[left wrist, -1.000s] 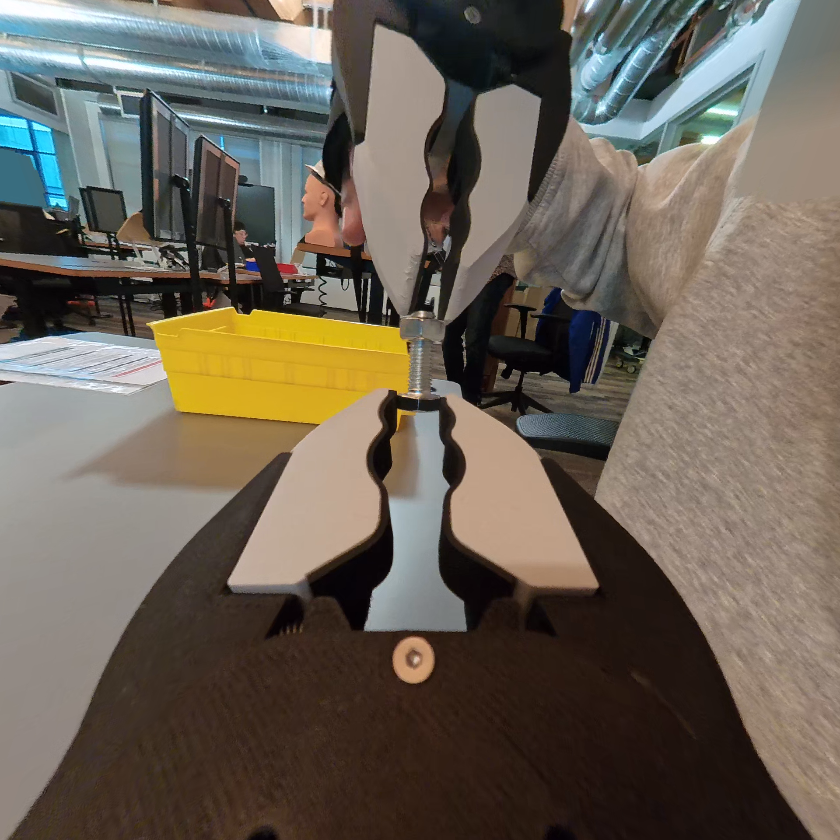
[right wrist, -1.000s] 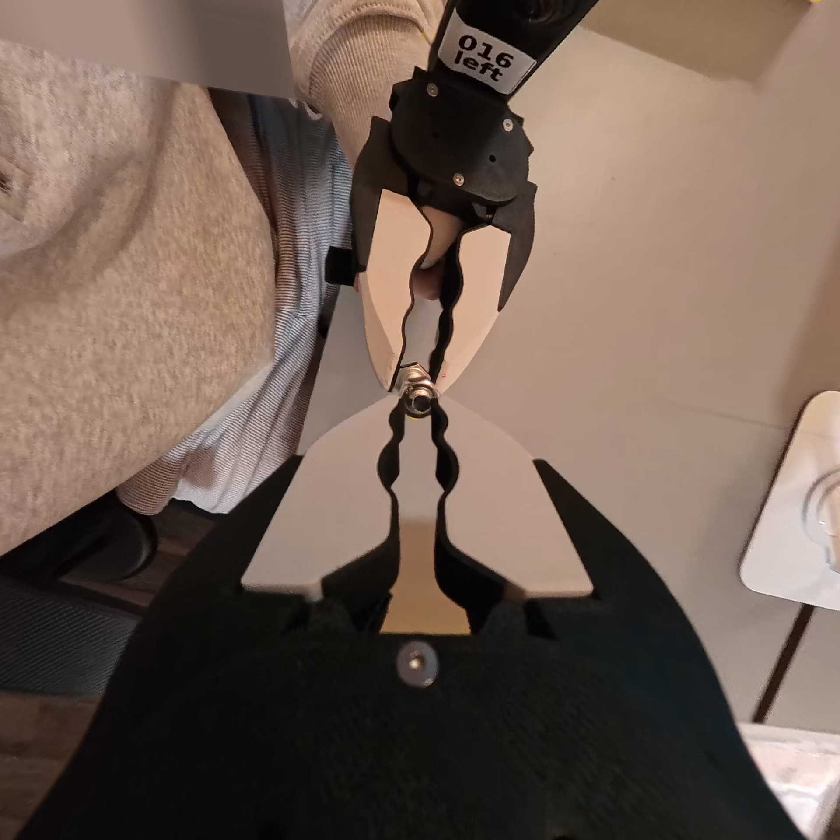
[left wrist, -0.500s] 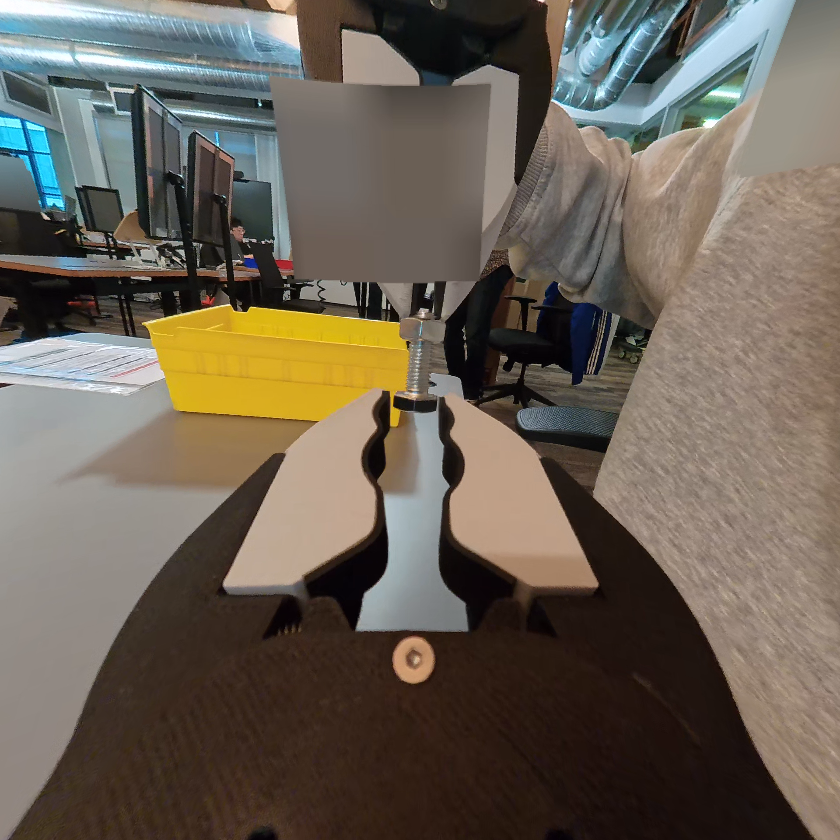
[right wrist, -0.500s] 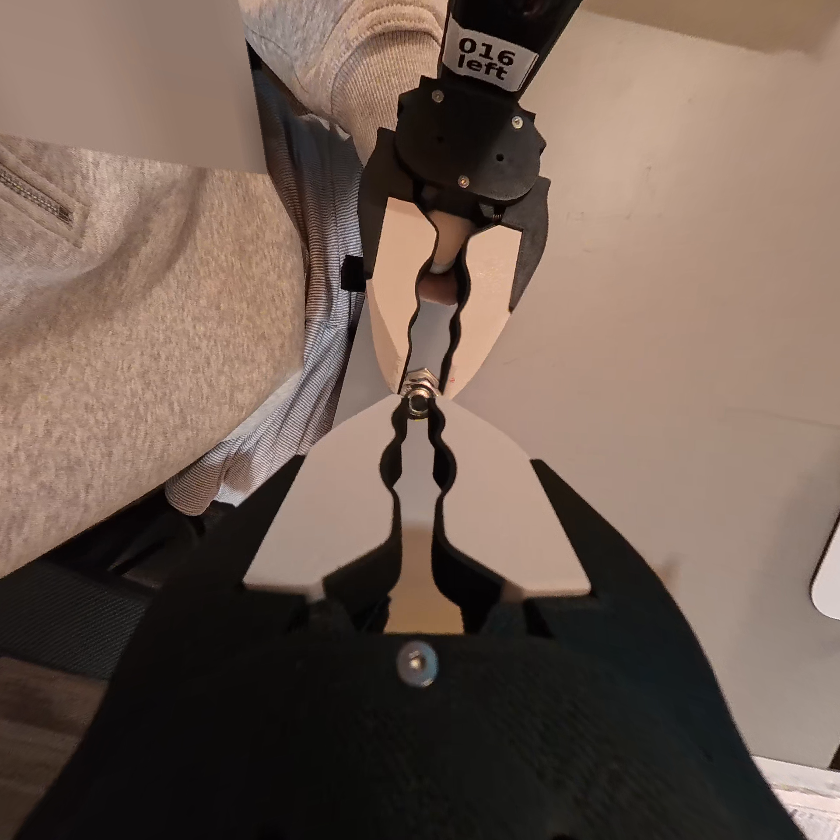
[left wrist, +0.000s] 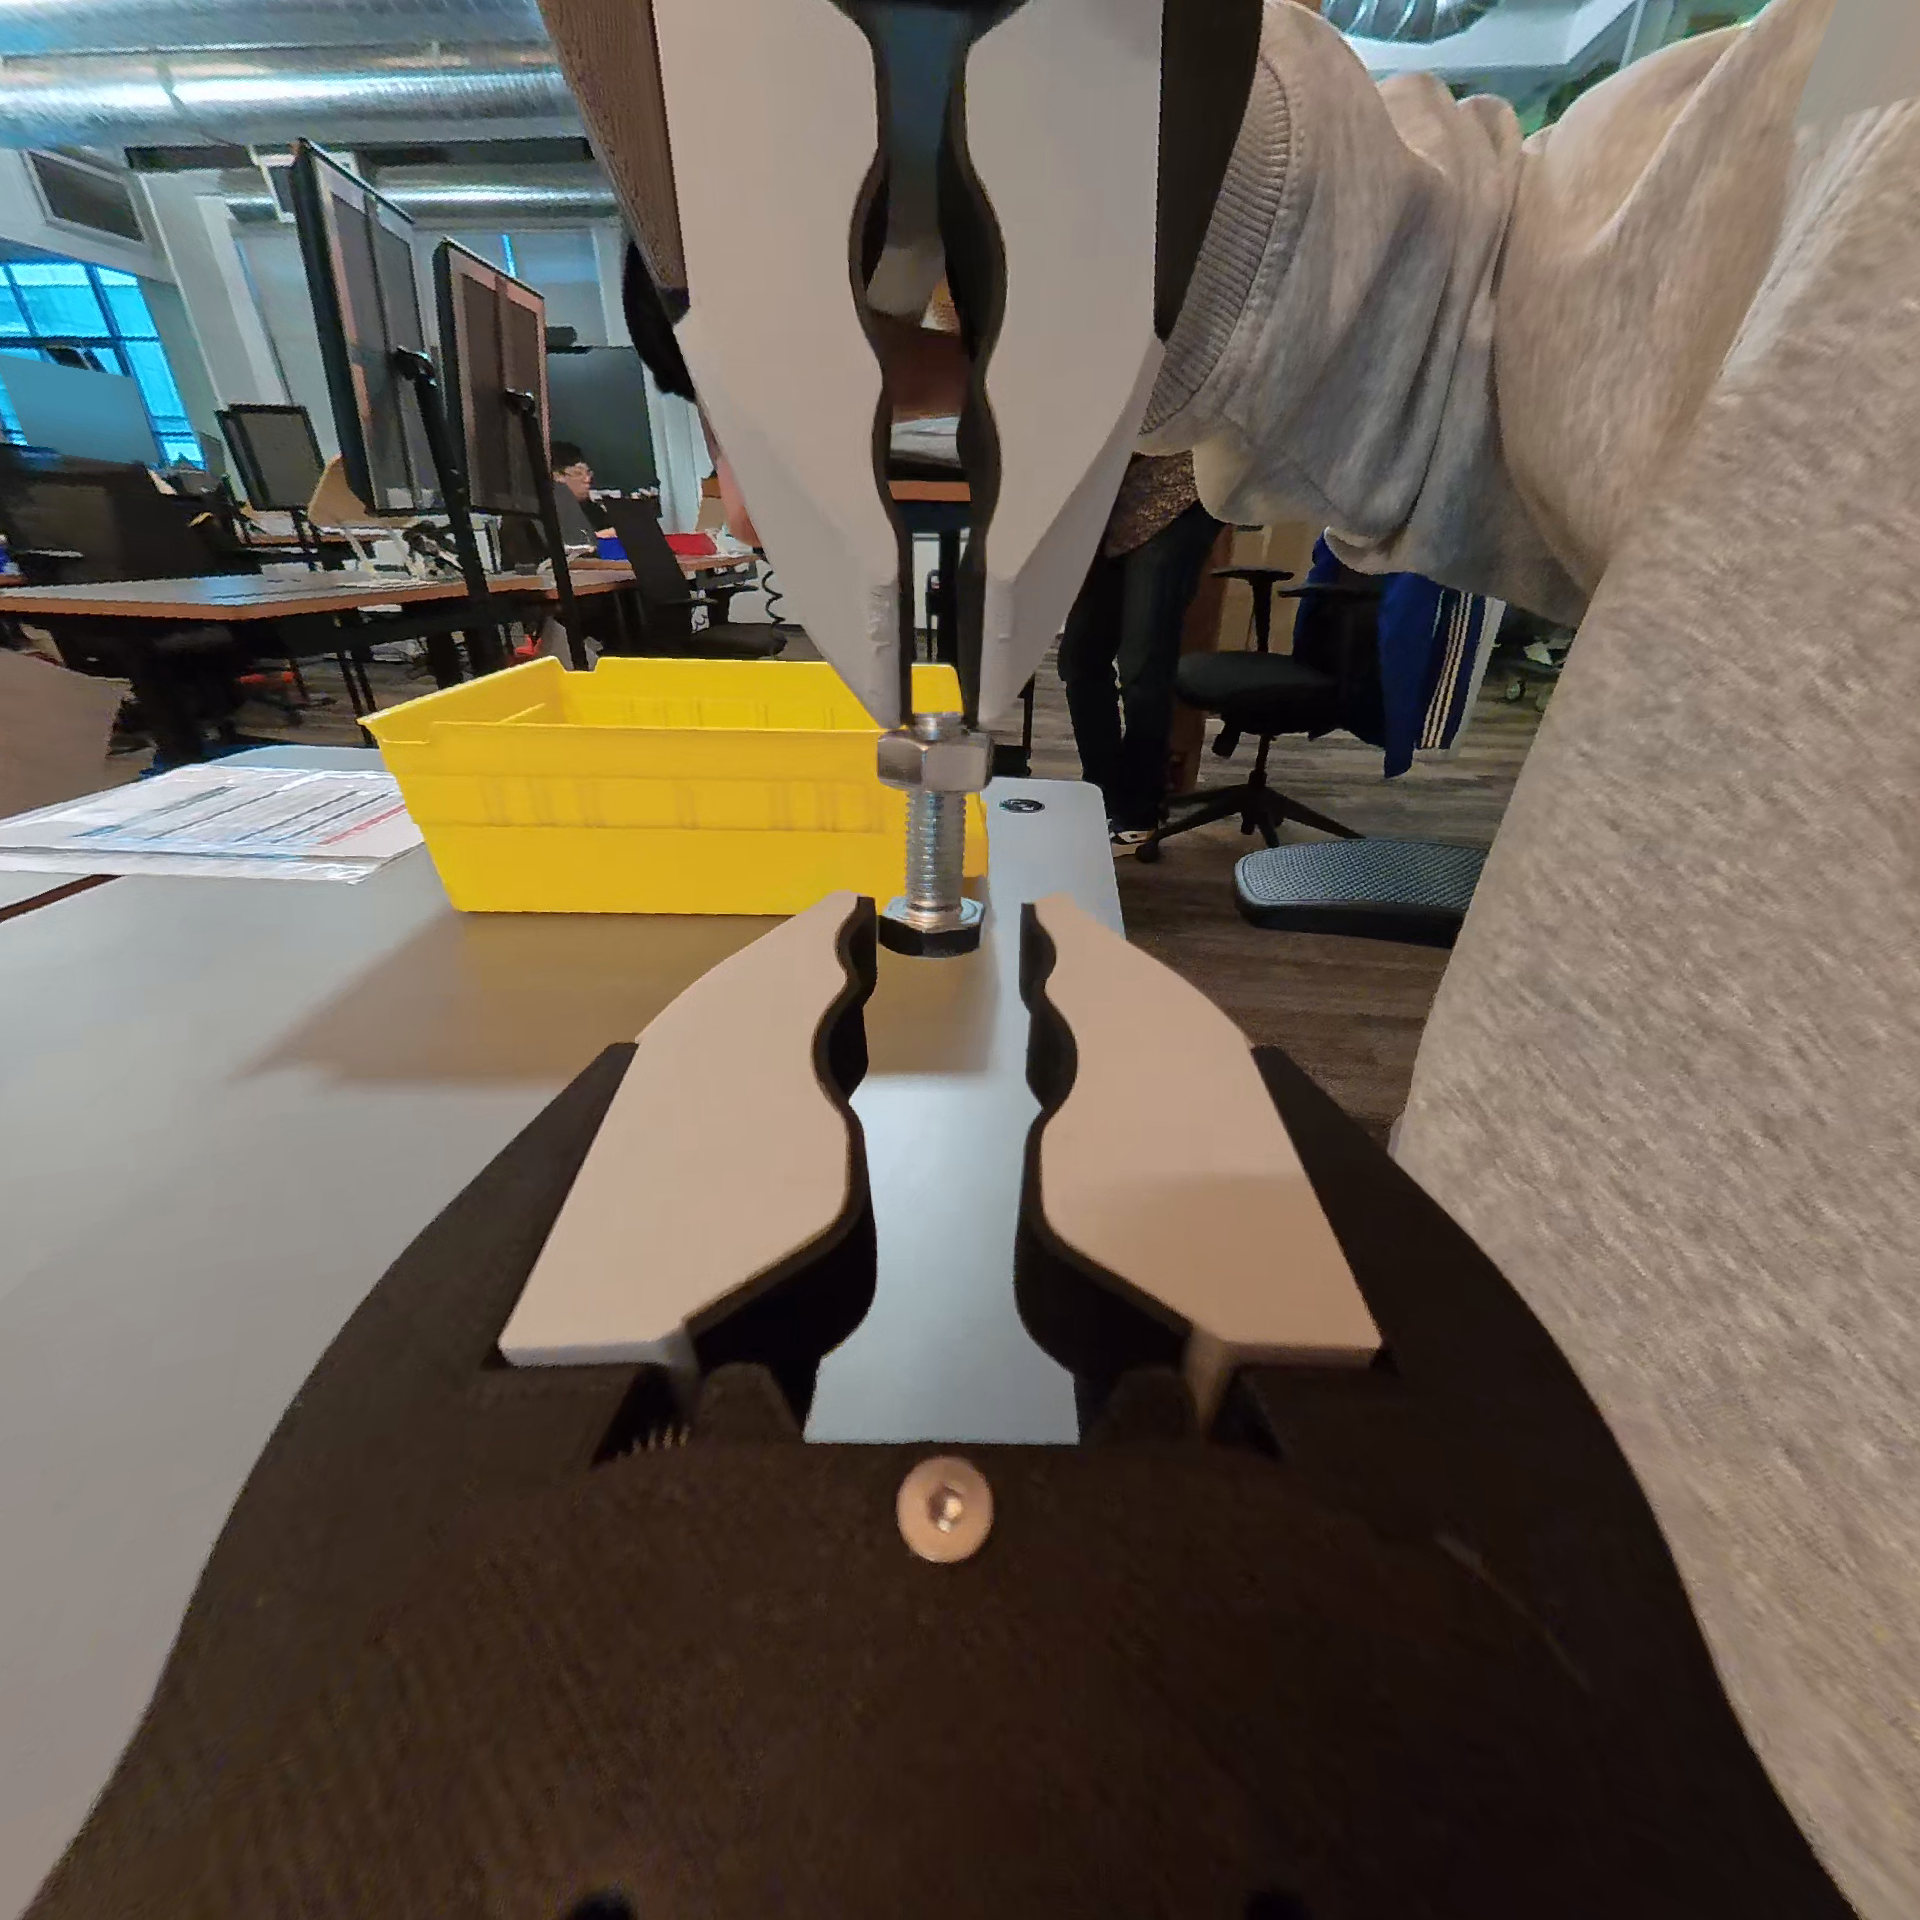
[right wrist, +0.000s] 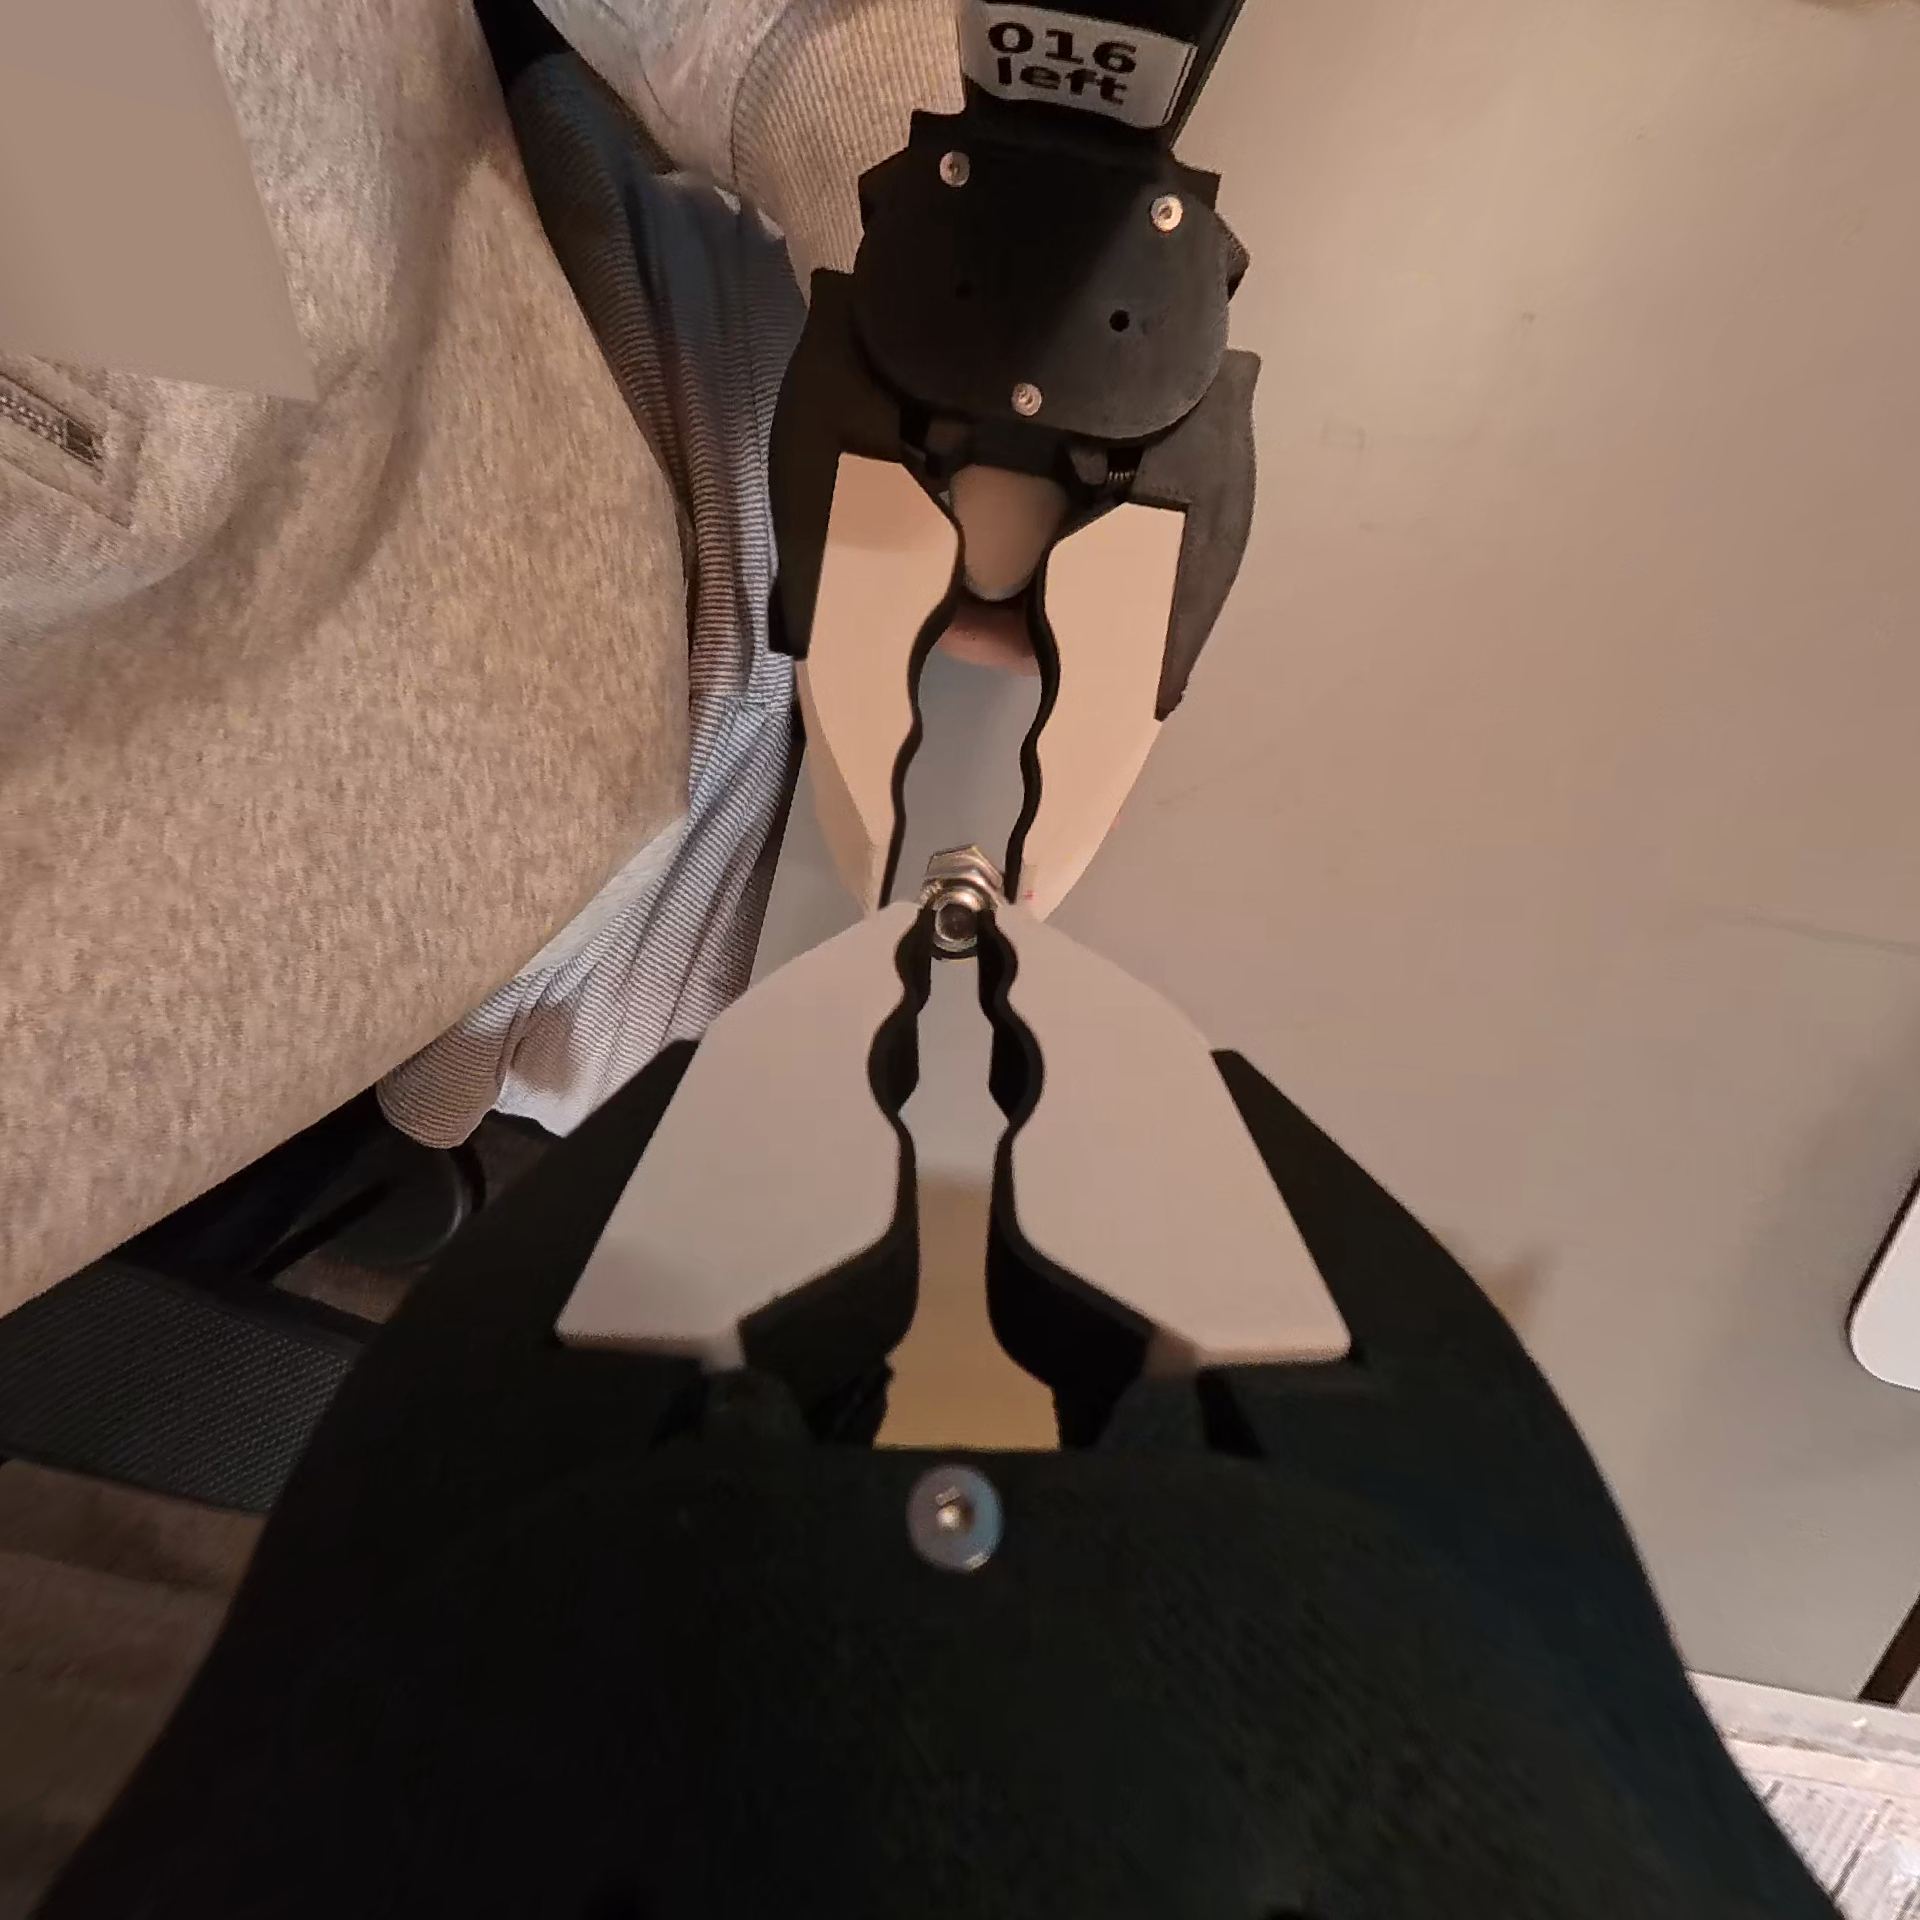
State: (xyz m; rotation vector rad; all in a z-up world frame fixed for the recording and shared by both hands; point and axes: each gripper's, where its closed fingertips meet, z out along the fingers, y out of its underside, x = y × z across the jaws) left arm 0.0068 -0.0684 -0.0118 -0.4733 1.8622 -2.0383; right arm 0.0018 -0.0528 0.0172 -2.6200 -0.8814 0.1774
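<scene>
A silver bolt [left wrist: 935,831] stands upright just past my left fingertips, its hex head [left wrist: 930,916] at the bottom. A silver nut [left wrist: 933,758] sits near its top. My left gripper [left wrist: 943,920] is open, with its jaws on either side of the head and a gap showing. My right gripper [left wrist: 935,717] comes down from above and is shut on the nut. In the right wrist view my right gripper [right wrist: 956,935] grips the nut [right wrist: 961,920] end-on, and the left gripper [right wrist: 951,883] shows beyond it, jaws parted.
A yellow bin [left wrist: 665,800] stands on the grey table [left wrist: 260,1091] behind the bolt, with papers [left wrist: 208,821] to its left. A person's grey sleeve [left wrist: 1403,312] fills the right side. A white tray edge [right wrist: 1891,1288] lies at the right. Desks, monitors and chairs stand farther off. My left and right fingertips are right by each other.
My left gripper has opened off the bolt's head. My right gripper stays shut on the nut and has turned about the bolt's axis.
</scene>
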